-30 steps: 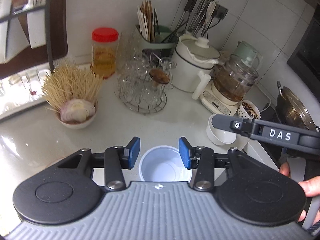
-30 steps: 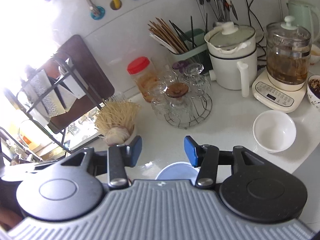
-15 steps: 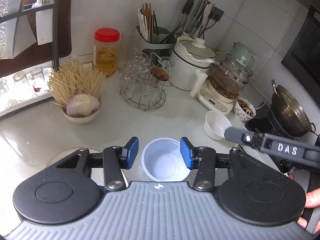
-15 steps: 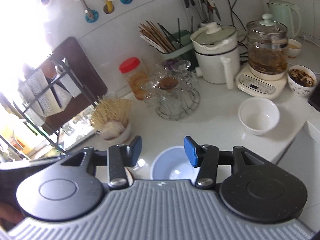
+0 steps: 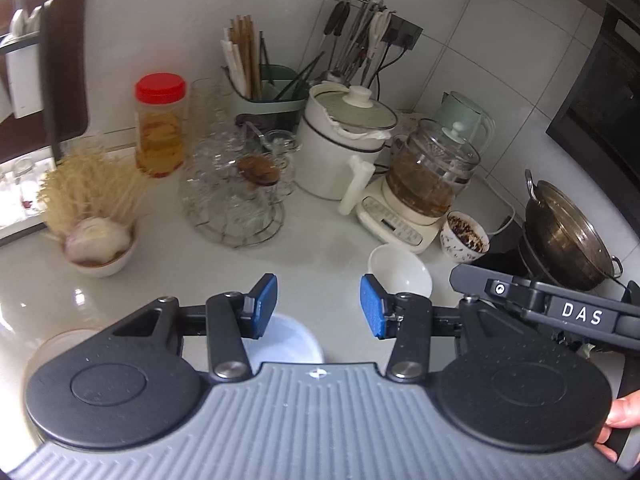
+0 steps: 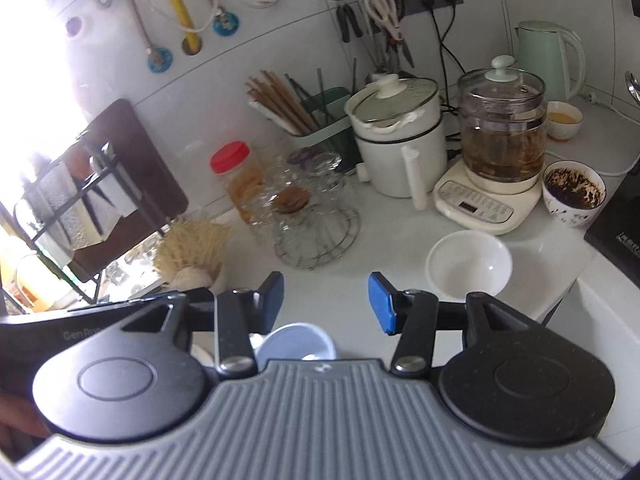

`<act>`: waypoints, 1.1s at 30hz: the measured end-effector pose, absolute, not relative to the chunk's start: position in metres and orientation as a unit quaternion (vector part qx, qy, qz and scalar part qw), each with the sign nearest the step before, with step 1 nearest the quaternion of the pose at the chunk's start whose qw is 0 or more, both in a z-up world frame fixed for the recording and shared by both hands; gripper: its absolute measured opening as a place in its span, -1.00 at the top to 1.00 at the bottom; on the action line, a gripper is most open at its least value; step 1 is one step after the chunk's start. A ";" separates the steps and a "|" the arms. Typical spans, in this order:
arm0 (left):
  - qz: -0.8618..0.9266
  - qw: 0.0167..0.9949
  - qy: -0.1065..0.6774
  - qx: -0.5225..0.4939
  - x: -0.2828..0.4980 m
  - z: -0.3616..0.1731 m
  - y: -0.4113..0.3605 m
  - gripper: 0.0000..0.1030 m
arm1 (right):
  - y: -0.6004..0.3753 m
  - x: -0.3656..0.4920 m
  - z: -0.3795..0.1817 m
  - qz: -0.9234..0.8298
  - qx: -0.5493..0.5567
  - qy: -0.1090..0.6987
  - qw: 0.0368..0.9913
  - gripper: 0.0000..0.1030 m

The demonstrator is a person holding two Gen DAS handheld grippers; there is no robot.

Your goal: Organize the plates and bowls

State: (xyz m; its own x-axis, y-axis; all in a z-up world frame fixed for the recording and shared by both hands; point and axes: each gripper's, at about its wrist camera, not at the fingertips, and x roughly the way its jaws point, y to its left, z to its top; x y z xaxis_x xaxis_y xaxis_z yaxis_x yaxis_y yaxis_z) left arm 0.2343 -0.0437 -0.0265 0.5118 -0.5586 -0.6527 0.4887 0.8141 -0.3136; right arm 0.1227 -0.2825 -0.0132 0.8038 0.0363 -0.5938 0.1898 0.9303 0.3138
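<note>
In the left wrist view my left gripper (image 5: 318,308) stands open over the pale counter, nothing between its blue pads. A white plastic bowl (image 5: 288,340) sits just under its left finger, half hidden by the gripper body. An empty white bowl (image 5: 400,270) rests on the counter just beyond the right finger. The rim of a plate (image 5: 52,344) shows at lower left. My right gripper (image 6: 326,302) is open too, empty, with the plastic bowl (image 6: 296,346) below it and the white bowl (image 6: 468,262) ahead to the right.
At the back stand a glass rack (image 5: 232,208), a red-lidded jar (image 5: 162,128), a white pot (image 5: 340,148), a glass kettle (image 5: 428,176), a noodle bowl (image 5: 100,256) and a patterned bowl (image 6: 574,196). A wok (image 5: 568,240) sits right; a basin edge (image 6: 600,312) drops off.
Both grippers have drawn back and swung right: the counter items look smaller and sit further left. The plastic bowl has slipped from between the fingers to under the gripper bodies.
</note>
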 end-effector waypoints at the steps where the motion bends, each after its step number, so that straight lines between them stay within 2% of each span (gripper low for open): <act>1: -0.298 0.868 0.395 -0.047 0.236 -0.027 -0.054 -0.01 | -0.292 0.125 -0.014 -0.043 0.182 0.313 0.931 0.02; 18: -0.312 0.830 0.460 -0.038 0.292 -0.087 -0.213 -0.01 | -0.429 0.160 -0.069 -0.080 0.214 0.368 0.901 0.03; 25: -0.315 0.814 0.487 -0.018 0.321 -0.123 -0.256 0.00 | -0.466 0.178 -0.104 -0.076 0.222 0.399 0.886 0.04; 33: -0.302 0.805 0.510 -0.004 0.341 -0.157 -0.278 0.02 | -0.485 0.199 -0.144 -0.055 0.233 0.446 0.862 0.16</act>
State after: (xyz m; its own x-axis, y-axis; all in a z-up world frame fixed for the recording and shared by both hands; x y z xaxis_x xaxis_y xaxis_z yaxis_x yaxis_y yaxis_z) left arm 0.3407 -0.2778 -0.1573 0.2974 -0.4907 -0.8190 0.4823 0.8175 -0.3147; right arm 0.1994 -0.4850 -0.1439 0.5954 0.1135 -0.7954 0.3018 0.8859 0.3523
